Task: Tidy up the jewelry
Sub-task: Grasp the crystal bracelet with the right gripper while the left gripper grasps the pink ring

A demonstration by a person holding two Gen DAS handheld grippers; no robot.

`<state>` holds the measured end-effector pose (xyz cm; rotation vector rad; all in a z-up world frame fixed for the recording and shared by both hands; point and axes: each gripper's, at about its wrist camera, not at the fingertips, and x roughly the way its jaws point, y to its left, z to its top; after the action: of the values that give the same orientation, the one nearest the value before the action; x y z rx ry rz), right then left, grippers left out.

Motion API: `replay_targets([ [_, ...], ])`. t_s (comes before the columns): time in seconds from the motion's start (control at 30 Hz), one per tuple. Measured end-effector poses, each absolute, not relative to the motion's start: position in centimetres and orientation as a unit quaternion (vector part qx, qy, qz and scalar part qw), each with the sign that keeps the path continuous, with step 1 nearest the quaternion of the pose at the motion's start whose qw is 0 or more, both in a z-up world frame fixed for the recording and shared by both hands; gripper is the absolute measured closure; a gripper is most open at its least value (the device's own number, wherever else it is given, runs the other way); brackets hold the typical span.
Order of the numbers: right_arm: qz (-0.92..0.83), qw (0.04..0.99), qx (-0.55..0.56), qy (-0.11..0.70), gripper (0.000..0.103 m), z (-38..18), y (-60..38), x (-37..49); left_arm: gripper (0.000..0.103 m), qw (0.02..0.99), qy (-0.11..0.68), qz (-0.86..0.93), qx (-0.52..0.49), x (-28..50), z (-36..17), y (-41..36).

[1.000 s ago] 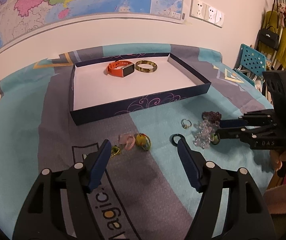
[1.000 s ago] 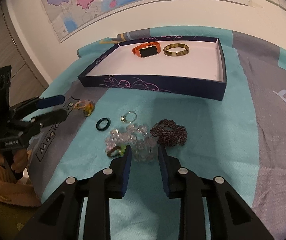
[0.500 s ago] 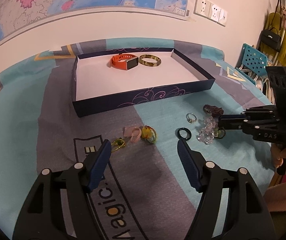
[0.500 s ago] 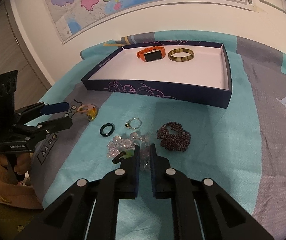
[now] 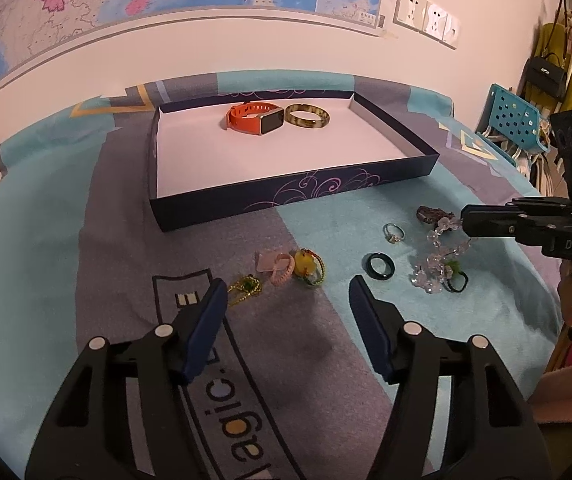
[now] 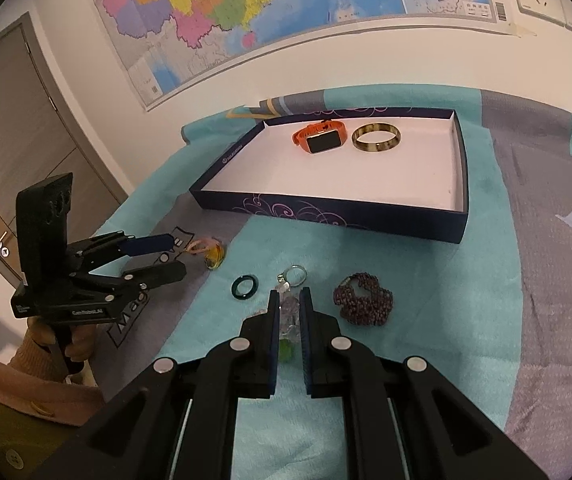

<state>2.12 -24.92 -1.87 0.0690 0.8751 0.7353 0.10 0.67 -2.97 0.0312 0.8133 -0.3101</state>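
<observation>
A navy box (image 5: 294, 196) (image 6: 350, 212) holds an orange watch (image 5: 252, 118) (image 6: 320, 138) and a tortoiseshell bangle (image 5: 308, 117) (image 6: 376, 137). My right gripper (image 6: 289, 296) (image 5: 464, 222) is shut on a clear crystal bead bracelet (image 5: 436, 256) (image 6: 290, 312), lifting one end while the rest hangs to the cloth. A silver ring (image 5: 393, 233) (image 6: 294, 274), dark ring (image 5: 381, 267) (image 6: 244, 287) and purple bead bracelet (image 6: 364, 298) (image 5: 432, 214) lie beside it. My left gripper (image 5: 288, 294) (image 6: 162, 256) is open and empty above the cloth.
A pink hair tie (image 5: 280, 268), a yellow charm (image 5: 306, 266) (image 6: 214, 260), a gold chain (image 5: 244, 288) and a green hair tie (image 5: 454, 276) lie on the cloth. A blue chair (image 5: 514, 114) stands at the right. A door (image 6: 18, 136) is at the left.
My right gripper closed on the crystal bracelet and raised it off the cloth. My left gripper drifted slightly and stayed open.
</observation>
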Motion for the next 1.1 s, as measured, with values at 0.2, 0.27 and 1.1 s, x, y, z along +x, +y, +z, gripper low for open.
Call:
replay_targets([
  [0.2,0.357,0.844,0.051,0.396,0.095,-0.5,-25.2,2.0,0.052,0.907,0.392,-0.149,0.025,0.8,-2.9,0.5],
  [0.27,0.36,0.846,0.055,0.39,0.095,0.0,-25.3,2.1,0.055,0.908,0.39,-0.152,0.028,0.9,-2.8,0.5],
  [1.1,0.368,0.853,0.06,0.365,0.095,1.9,-24.4,3.0,0.099,0.9,0.4,-0.173,-0.005,3.0,-2.6,1.7],
])
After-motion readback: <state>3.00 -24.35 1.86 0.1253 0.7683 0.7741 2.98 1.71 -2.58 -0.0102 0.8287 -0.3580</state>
